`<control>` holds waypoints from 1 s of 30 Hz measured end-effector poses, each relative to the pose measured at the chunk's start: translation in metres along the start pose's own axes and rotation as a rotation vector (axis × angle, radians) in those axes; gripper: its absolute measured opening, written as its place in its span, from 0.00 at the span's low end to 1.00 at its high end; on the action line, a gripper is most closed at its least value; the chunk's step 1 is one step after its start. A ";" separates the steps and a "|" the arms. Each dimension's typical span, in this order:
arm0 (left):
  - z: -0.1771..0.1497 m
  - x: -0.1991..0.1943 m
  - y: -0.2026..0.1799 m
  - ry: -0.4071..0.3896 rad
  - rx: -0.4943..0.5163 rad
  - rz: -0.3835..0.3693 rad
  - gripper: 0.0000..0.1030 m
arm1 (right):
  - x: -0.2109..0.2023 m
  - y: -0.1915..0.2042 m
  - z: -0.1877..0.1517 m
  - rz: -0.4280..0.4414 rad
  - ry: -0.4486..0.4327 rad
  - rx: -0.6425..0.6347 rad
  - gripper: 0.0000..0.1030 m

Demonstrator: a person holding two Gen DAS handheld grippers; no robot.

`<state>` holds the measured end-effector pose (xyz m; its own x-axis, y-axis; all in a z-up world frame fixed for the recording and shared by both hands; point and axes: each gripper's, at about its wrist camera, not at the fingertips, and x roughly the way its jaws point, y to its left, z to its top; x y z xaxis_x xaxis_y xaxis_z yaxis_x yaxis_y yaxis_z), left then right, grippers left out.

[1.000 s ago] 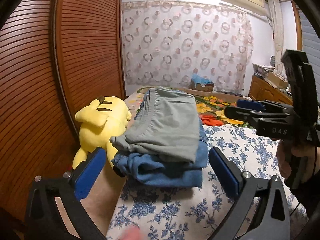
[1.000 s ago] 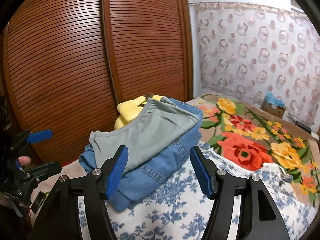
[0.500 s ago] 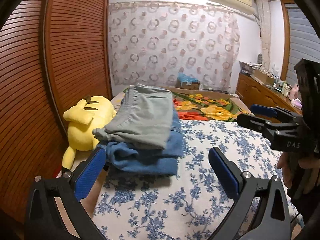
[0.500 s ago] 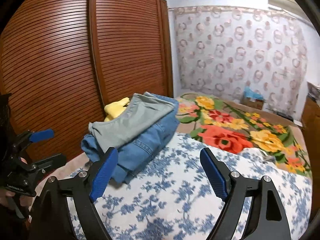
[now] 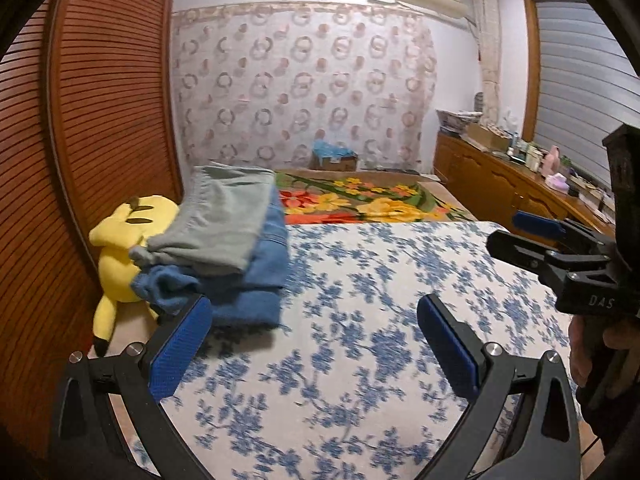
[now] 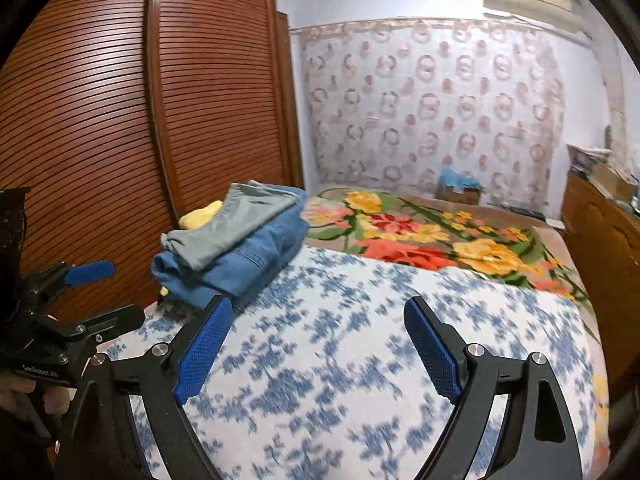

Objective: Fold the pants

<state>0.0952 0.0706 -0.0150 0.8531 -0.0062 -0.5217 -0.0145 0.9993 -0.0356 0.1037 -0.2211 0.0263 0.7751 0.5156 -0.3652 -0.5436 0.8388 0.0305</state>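
Left wrist view shows the left gripper (image 5: 314,334) with its blue pads spread wide and nothing between them, hanging over the blue-flowered bedspread (image 5: 360,360); the folded pants lie in a stack at the left side of the bed, grey pants (image 5: 222,224) on top of blue jeans (image 5: 256,280), both folded flat; the left pad (image 5: 180,346) sits just in front of the near corner of the jeans, though whether it touches the cloth I cannot tell; a yellow plush toy (image 5: 120,248) lies just beside the stack, against the slatted wooden wardrobe door (image 5: 100,120); beyond the stack a bright flower blanket (image 5: 372,200) covers the far part of the bed; on the right the right gripper (image 5: 536,240) is seen from the side, held by a hand (image 5: 592,344), well apart from the stack. Right wrist view shows the right gripper (image 6: 318,344) with its jaws opening, already wide, only bedspread (image 6: 340,380) showing between them; the grey pants (image 6: 236,224) and jeans (image 6: 240,264) lie ahead and to the left, untouched by this gripper; the left gripper (image 6: 80,292) shows at the left edge, jaws apart; a patterned curtain (image 6: 432,112) hangs at the far wall.
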 end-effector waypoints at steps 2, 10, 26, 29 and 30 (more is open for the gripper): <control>-0.004 0.000 -0.009 0.006 0.006 -0.016 0.99 | -0.012 0.000 -0.007 -0.028 0.005 0.018 0.86; -0.012 -0.002 -0.045 0.027 0.026 -0.080 0.99 | -0.056 0.003 -0.023 -0.123 0.018 0.077 0.86; 0.016 -0.028 -0.093 -0.036 0.069 -0.126 0.99 | -0.111 0.017 -0.015 -0.281 -0.045 0.138 0.87; 0.023 -0.041 -0.096 -0.070 0.072 -0.142 0.99 | -0.122 0.019 -0.019 -0.297 -0.080 0.141 0.87; 0.024 -0.046 -0.097 -0.080 0.074 -0.146 0.99 | -0.125 0.022 -0.019 -0.309 -0.091 0.139 0.87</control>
<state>0.0704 -0.0248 0.0330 0.8821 -0.1517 -0.4459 0.1487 0.9880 -0.0420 -0.0110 -0.2704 0.0545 0.9252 0.2419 -0.2923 -0.2345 0.9702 0.0605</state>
